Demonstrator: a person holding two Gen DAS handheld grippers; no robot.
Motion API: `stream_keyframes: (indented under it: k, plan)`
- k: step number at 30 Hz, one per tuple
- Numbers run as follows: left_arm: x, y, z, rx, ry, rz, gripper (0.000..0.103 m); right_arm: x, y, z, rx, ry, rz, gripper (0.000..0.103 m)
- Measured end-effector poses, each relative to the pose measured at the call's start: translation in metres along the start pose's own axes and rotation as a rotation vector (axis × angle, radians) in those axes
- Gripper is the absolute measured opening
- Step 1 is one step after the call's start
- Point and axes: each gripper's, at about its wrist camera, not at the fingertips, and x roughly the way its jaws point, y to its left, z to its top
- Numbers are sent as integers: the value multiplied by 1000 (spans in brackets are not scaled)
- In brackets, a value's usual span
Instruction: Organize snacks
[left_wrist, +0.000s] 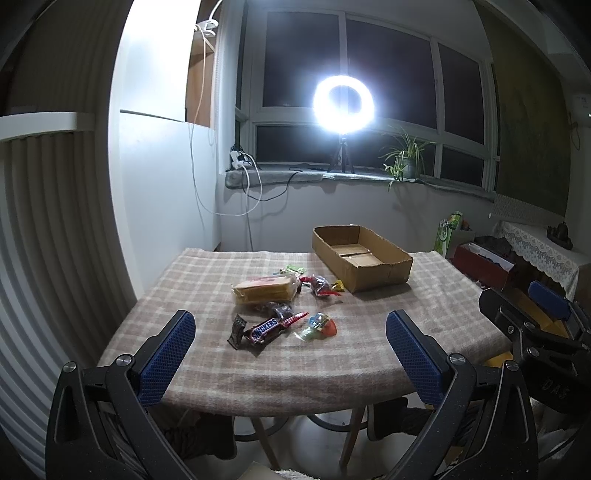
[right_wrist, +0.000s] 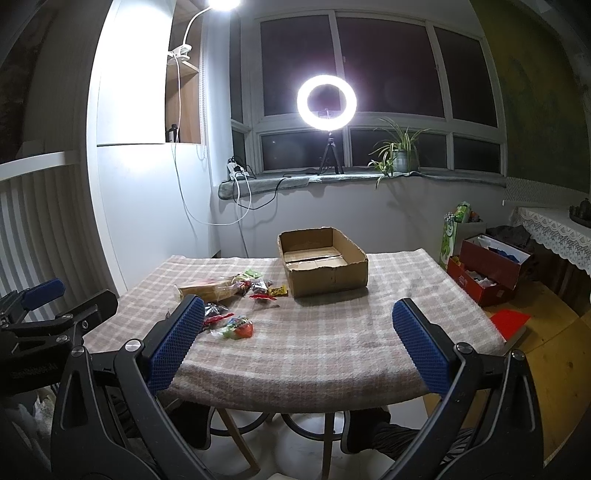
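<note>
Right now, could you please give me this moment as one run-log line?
left gripper: open | right gripper: open | brown Snickers bar: on checked tablecloth | brown cardboard box: empty

dark night windows (right_wrist: 384, 70) | ring light (right_wrist: 327, 100) glaring on sill | spider plant (right_wrist: 397, 147) beside | plaid-clothed table (right_wrist: 332, 332)

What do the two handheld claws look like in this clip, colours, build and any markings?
Both match: the left claw and right claw have matte black angular frames with round silver screws. The fingers carry blue pads with a fine grid texture. Faint embossed lettering shows on the bodies, unreadable. No cables or sleeves visible.
</note>
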Motion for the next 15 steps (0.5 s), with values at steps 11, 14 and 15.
stream_keyframes:
  k: [11,14,15]
  plan:
    - [-1,1,1,-1,-3,2,102,-2,4,0,-3,1,5,103]
    - [-1,1,1,-4,-3,2,102,-1,4,0,-3,1,5,103]
    - [-1,1,2,-4,-3,2,102,-2,5,0,-3,0,5,103]
